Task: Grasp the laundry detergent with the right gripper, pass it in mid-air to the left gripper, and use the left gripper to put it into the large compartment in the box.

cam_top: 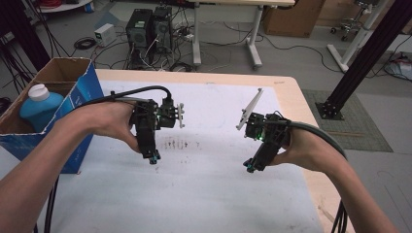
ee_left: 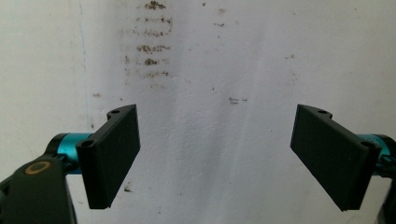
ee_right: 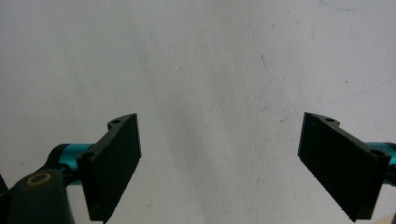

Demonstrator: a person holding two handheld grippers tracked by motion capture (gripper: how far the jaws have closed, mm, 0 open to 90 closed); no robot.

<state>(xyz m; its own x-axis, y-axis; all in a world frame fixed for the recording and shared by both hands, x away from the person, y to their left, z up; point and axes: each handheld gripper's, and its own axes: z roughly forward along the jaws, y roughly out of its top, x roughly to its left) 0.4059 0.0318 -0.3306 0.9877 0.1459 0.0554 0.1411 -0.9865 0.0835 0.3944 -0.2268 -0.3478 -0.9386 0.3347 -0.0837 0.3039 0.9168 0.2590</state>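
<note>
So both grippers are hovering over the white sheet (cam_top: pixel 194 184), holding nothing. Left gripper (cam_top: pixel 154 158) is hanging right beside the smudge marks (cam_top: pixel 180 143) (jaws gaping wide), right gripper (cam_top: pixel 249 167) is sitting well apart from them, jaws spread too. Cardboard box (cam_top: pixel 73 82) is sitting off past the left gripper.

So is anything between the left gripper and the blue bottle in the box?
Yes. The blue bottle sits inside the cardboard box, whose blue side wall stands between it and the open left gripper. Reaching it likely means going over the rim.
</note>
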